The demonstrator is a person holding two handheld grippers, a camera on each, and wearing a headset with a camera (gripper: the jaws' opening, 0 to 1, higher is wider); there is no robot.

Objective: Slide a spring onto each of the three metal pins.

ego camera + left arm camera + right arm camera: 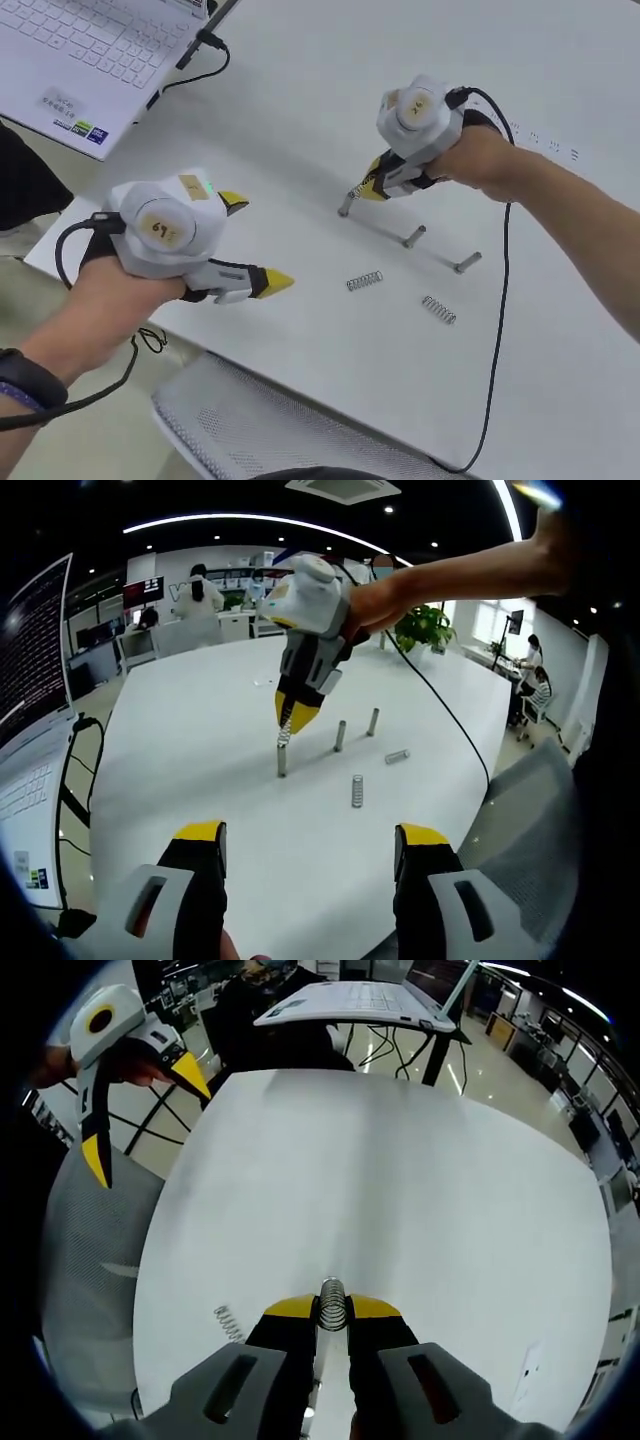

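A white tabletop runs under both claws. A grey mesh chair back sits just short of its rounded near edge, on the person's side of the left claw. An open white laptop rests at a corner of the table, beyond that claw and off to its outer side. In the left gripper view the room past the table is an open office with desks and seated people. A leafy plant stands behind the right claw, and curved strip lights cross a dark ceiling.

The left claw hovers above the table's near edge. Its yellow-tipped jaws are spread wide, with nothing between them and nothing touched. A near loose spring lies flat on the table just ahead of its tips. A far loose spring lies beyond that, further from the tips.

The right claw, across from the left one, is pinched tight on a held spring, gripping it near one end. The rest of the coil hangs out past the tips. Its free end meets the top of the first pin, which stands upright directly under those tips. Whether the coil has gone over the pin cannot be told. The middle pin and the last pin stand bare in a row, leading away from the right claw on the person's side.
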